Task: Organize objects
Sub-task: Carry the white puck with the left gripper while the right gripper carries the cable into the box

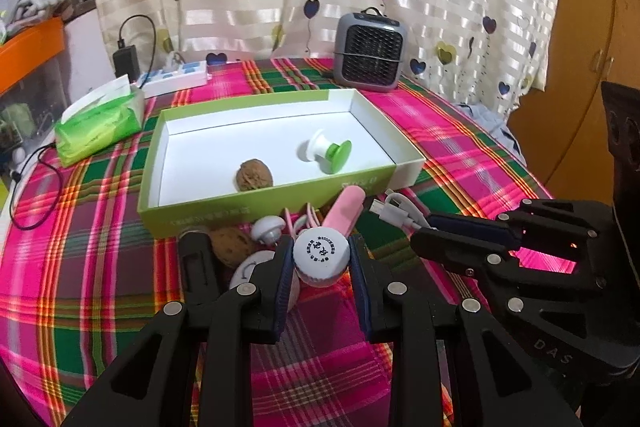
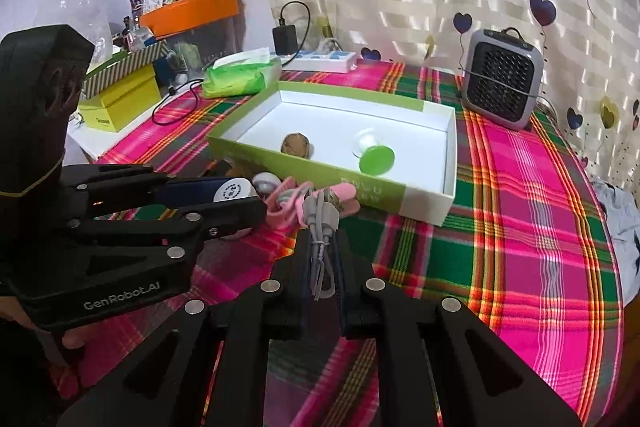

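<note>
A: Two tools on record. Left tool [image 1: 322,263]: blue pads clamped on a small white bottle [image 1: 320,259], round printed cap facing the lens, just short of the box. Right tool [image 2: 323,259]: fingers together on a coiled white USB cable [image 2: 320,227], plug end forward.

B: Differences by view?

A: The right wrist view alone shows fingers [image 2: 74,339] under the left tool's body, also an orange tray [image 2: 192,11] and a yellow box [image 2: 120,103] off the tabletop. The left wrist view alone shows a loose walnut [image 1: 232,247] by the bottle.

B: Surroundings?

A: Green-and-white cardboard box [image 1: 280,197], shallow, rectangular, holding one wrinkled walnut [image 1: 254,175] and one green-and-white spool [image 1: 328,151]. Pink clip [image 1: 343,213] against its front wall. Plaid cloth tabletop [image 1: 80,267]. Both tools angled downward, side by side.
</note>
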### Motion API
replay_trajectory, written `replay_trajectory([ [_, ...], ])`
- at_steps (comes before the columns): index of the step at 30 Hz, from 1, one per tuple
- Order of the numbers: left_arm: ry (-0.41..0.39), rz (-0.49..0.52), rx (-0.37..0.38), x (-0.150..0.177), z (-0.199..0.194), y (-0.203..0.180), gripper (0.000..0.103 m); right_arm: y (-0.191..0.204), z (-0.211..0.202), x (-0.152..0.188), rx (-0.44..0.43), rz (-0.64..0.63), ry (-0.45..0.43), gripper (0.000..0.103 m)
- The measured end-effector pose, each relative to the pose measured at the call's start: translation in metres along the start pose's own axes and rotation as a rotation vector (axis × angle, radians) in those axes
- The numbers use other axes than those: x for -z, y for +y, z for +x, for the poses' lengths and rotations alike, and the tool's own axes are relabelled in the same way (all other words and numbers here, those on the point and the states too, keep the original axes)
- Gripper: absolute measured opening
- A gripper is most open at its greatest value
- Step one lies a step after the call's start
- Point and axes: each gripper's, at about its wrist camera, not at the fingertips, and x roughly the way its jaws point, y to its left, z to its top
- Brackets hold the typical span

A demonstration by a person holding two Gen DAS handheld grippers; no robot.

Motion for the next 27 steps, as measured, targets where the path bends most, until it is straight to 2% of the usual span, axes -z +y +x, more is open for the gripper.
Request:
replay_trajectory([
  [12,-0.019,-0.02,-0.037,-0.008,-0.003,0.007,0.025,0.003,-0.003,-0.011,-0.013,-0.014,-0.03,0.011],
  [27,-0.024,-0.022,-0.046,-0.023,0.001,0.014,0.025,0.0,0.005,-0.027,-0.016,-0.027,-0.042,0.011],
])
